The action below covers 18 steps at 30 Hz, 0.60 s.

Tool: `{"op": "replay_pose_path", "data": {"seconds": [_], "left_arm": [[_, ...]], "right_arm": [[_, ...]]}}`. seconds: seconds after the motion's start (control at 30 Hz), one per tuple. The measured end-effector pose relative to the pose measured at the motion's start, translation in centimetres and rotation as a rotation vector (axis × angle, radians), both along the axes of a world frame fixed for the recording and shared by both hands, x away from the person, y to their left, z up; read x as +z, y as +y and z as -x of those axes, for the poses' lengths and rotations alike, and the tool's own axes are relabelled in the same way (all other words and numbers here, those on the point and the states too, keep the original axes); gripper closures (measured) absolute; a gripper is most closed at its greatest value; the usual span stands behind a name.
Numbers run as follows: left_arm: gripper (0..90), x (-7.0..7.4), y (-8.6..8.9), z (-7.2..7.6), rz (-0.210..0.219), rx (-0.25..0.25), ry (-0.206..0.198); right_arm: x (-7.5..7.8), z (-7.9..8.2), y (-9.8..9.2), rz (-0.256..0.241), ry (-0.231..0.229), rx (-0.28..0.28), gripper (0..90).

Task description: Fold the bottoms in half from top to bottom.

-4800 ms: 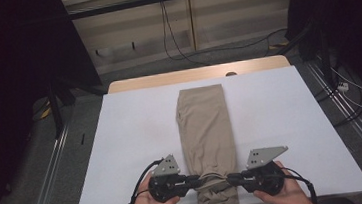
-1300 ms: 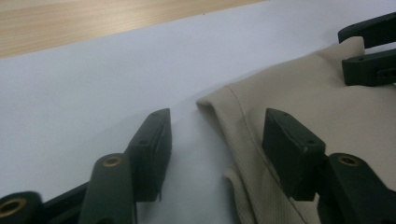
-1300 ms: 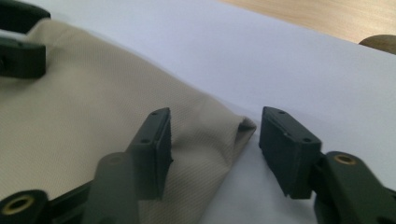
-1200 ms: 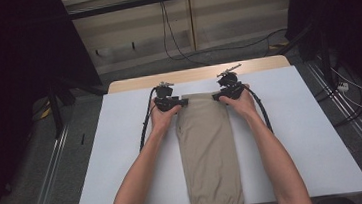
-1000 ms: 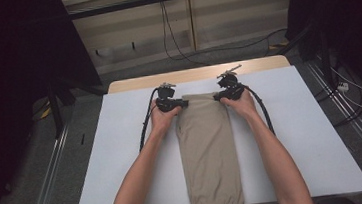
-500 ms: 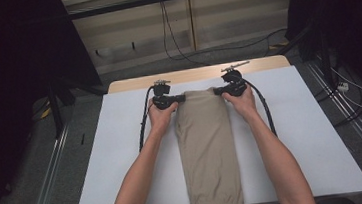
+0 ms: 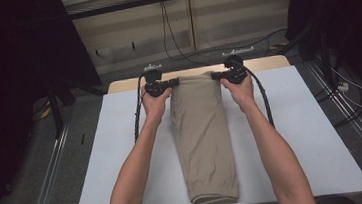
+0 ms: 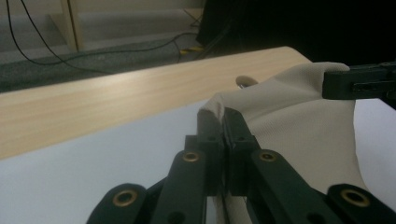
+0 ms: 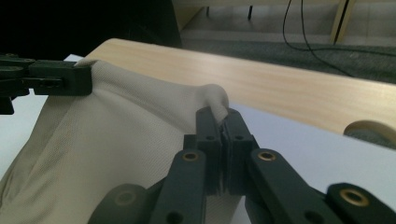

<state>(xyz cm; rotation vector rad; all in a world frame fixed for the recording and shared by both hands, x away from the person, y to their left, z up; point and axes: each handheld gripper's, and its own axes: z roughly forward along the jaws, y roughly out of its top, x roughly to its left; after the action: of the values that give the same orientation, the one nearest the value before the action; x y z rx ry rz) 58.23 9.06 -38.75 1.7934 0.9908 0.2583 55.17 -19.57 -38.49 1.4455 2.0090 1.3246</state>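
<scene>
— At the near edge of the bench [image 7: 326, 168], what lies there?

— The rounded, folded end of a long beige woven-cloth garment [image 7: 205, 135], which looks like folded trousers. It sits on the white sheet that covers the bench top, and from that end the cloth runs straight away from the person as one narrow strip down the middle.

— And beside it?

— Two bare forearms, one along each long side of the cloth, both stretched out toward the far end.

— What do the hands carry?

— Each holds a black two-jaw tool. The left tool [image 7: 173, 82] is at the far left corner of the garment and the right tool [image 7: 215, 76] at the far right corner. A black cable loops back from each one over the white sheet.

— How do the jaws stand?

— Both pairs are pressed together on cloth. In the left gripper view, the left tool [image 8: 223, 122] pinches a small peak of the beige fabric [image 8: 299, 116] between its tips. In the right gripper view, the right tool [image 9: 218, 122] bites a like fold of the fabric [image 9: 121, 140]. Between the two corners the cloth edge is lifted and sags a little.

— What lies beyond that?

— A strip of bare pale wood [image 7: 265, 63] at the bench's far edge, then grey floor with dark cables [image 7: 173, 37] on it.
</scene>
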Motion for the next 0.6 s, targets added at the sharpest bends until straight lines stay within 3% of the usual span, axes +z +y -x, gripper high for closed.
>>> {"op": "replay_pose_path", "data": {"seconds": [0.07,0.27,0.33,0.4,0.6], "left_arm": [[87.6,0.7,-0.2,-0.2,-0.019,-0.005,-0.021],[87.5,2.4,-0.5,-0.5,-0.005,0.002,-0.073],[87.5,2.2,-0.3,-0.4,-0.004,-0.013,-0.070],[87.5,1.9,-0.2,-0.2,-0.006,-0.021,-0.069],[87.4,1.8,0.2,1.2,-0.001,-0.040,-0.080]], "right_arm": [[0.7,-0.1,-0.1,-0.003,-0.010,-0.004,88.1],[2.7,-0.7,-0.3,-0.008,-0.052,-0.013,88.1],[2.5,-0.6,-0.4,-0.029,-0.052,-0.011,88.1],[2.1,-0.4,-0.4,-0.007,-0.043,-0.005,88.1],[1.9,0.8,-0.4,-0.020,-0.050,0.008,88.1]]}}
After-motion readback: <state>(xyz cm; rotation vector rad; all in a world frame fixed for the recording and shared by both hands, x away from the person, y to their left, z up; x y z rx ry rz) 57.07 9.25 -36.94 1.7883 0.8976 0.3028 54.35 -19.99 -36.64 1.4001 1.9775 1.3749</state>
